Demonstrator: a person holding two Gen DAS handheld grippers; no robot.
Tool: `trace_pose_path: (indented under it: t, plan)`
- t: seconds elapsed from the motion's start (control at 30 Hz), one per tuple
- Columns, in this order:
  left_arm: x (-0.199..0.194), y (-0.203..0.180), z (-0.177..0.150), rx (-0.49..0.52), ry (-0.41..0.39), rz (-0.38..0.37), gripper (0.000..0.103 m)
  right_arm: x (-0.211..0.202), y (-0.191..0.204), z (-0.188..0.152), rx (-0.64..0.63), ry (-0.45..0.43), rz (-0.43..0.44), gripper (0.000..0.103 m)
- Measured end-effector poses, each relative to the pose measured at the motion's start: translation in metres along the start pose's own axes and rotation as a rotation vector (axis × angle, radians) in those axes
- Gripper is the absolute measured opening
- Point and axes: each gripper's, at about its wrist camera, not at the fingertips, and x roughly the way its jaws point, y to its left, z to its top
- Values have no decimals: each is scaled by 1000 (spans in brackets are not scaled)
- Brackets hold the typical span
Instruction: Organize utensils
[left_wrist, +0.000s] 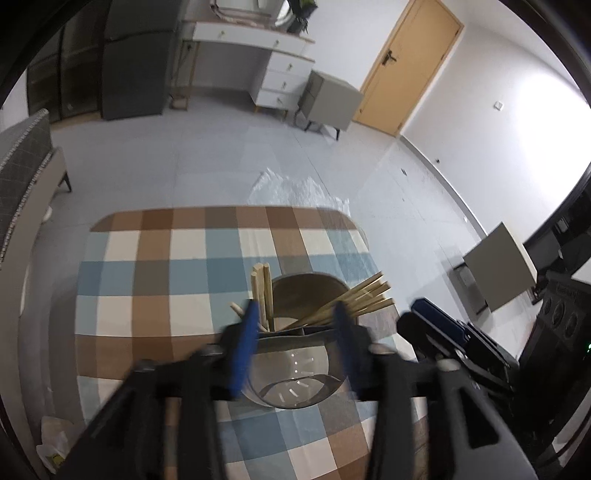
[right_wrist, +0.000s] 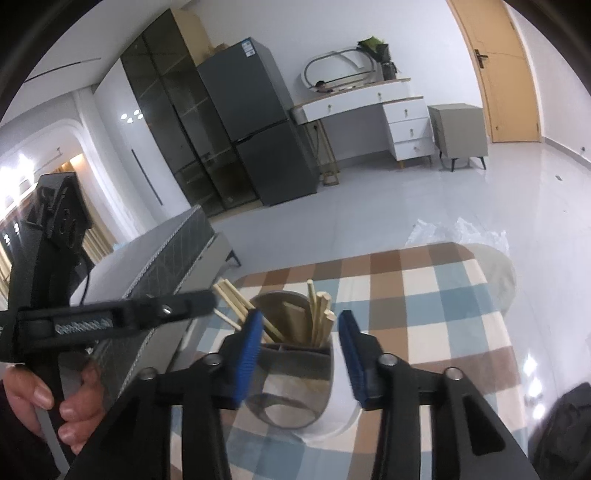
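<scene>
A grey utensil holder stands on the checked tablecloth, with wooden chopsticks fanned out of its compartments. My left gripper hovers over it, blue pads apart, nothing pressed between them. In the right wrist view the same holder and its chopsticks sit just beyond my right gripper, which is also open and holds nothing. The left gripper reaches in from the left, held by a hand. The picture is blurred around the left fingers.
The table's far edge drops to a pale tiled floor with a plastic sheet on it. A grey padded bench stands to the table's left. A fridge, white dresser and door lie beyond.
</scene>
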Motion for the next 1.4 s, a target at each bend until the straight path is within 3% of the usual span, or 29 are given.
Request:
trace_pose_path:
  t: [0.23,0.3,0.33,0.7,0.97,1.3,1.4]
  plan:
    - [-48,-12,-11,12,-171,133,58,-42,13,-3,-36,-93,-3,71]
    - [-59,-14,-15,12,-209,174,70,-54,20,-5,-61,-118,2,73]
    - [-65,-15,-18,9,-233,187,71,-60,23,-6,-73,-130,3,75]
    - [-110,-15,-50,-24,-395,248,90,-112,54,-27,-161,-277,-22,102]
    - [-125,-14,-76,-23,-469,257,94,-136,60,-54,-207,-389,-56,103]
    - [-115,-12,-112,16,-510,281,94,-140,56,-82,-194,-403,-87,103]
    - [-108,-11,-124,24,-526,328,94,-139,54,-94,-201,-401,-97,103]
